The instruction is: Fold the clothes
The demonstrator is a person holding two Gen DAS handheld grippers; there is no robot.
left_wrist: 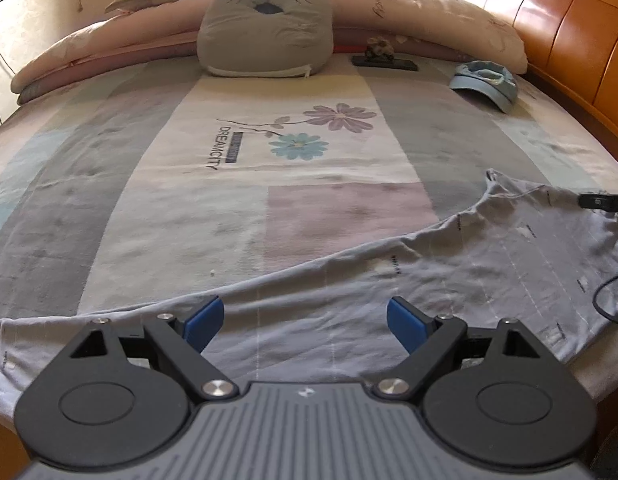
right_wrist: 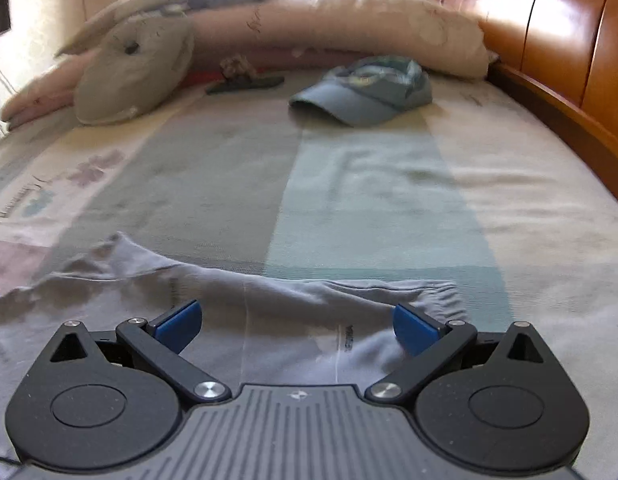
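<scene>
now, on the left of the left wrist view, a bare stretch of the patchwork bedsheet [left_wrist: 109, 200] runs up to a rolled pink quilt [left_wrist: 89, 52] at the far side of the bed. toward the middle, a grey cushion [left_wrist: 265, 32] leans against that quilt, and below it the sheet carries printed flowers and lettering. the left gripper [left_wrist: 305, 322] hangs over the near edge of the bed with its blue pads [left_wrist: 205, 322] spread wide and nothing between them; the grey t-shirt [left_wrist: 389, 280] lies flat beneath, stretched along the near edge from left to right, not gripped. further right sit a dark flat object [left_wrist: 385, 63] with a small brownish thing on it, then a blue cap [left_wrist: 485, 82] near the wooden headboard [left_wrist: 569, 28]. at the far right edge a black tip of the other tool [left_wrist: 601, 201] shows over the shirt; a dark cable lies just below it.

in the right wrist view, slightly blurred, the same cushion [right_wrist: 137, 68] is at the left, the cap [right_wrist: 365, 92] in the middle on the sheet [right_wrist: 369, 200], the headboard [right_wrist: 549, 40] at the right. the right gripper [right_wrist: 297, 326] also stands wide apart and empty, its pads [right_wrist: 177, 326] above one end of the t-shirt [right_wrist: 269, 320], whose rumpled far edge lies just ahead of them.
</scene>
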